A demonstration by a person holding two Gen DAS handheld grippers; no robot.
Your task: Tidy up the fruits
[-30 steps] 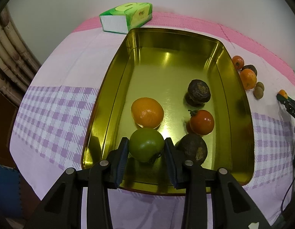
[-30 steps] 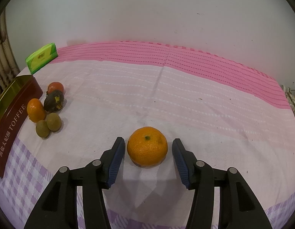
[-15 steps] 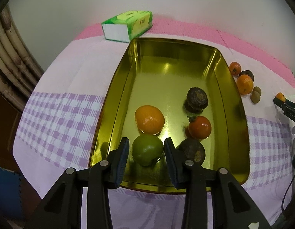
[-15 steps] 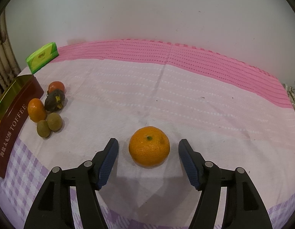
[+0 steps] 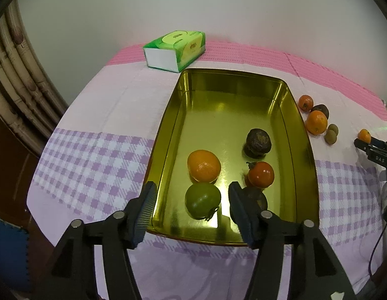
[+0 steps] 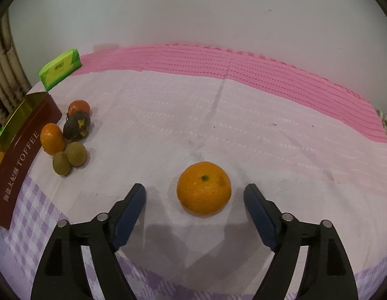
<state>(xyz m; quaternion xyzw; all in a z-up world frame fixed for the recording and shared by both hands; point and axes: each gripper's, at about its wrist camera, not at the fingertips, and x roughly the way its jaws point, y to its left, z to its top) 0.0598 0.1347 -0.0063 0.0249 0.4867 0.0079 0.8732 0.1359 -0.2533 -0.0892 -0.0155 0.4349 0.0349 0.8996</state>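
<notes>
Over the tin (image 5: 163, 135), left claw (image 5: 189, 206) gapes around the green fruit (image 5: 203, 200), apparently just deposited; right claw (image 6: 194, 200), spread wide, brackets the orange (image 6: 204, 188) for pickup.

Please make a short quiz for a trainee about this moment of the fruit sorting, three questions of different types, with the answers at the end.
1. True or false: the left gripper is shut on the green fruit.
2. How many fruits lie inside the gold tin?
3. Multiple choice: the lone orange in the right wrist view is
A. inside the tin
B. on the cloth between the open fingers of the right gripper
C. lifted off the table

Key
1. False: both fingers stand apart from the fruit.
2. Five: one green, one orange, one red, two dark.
3. B
</notes>
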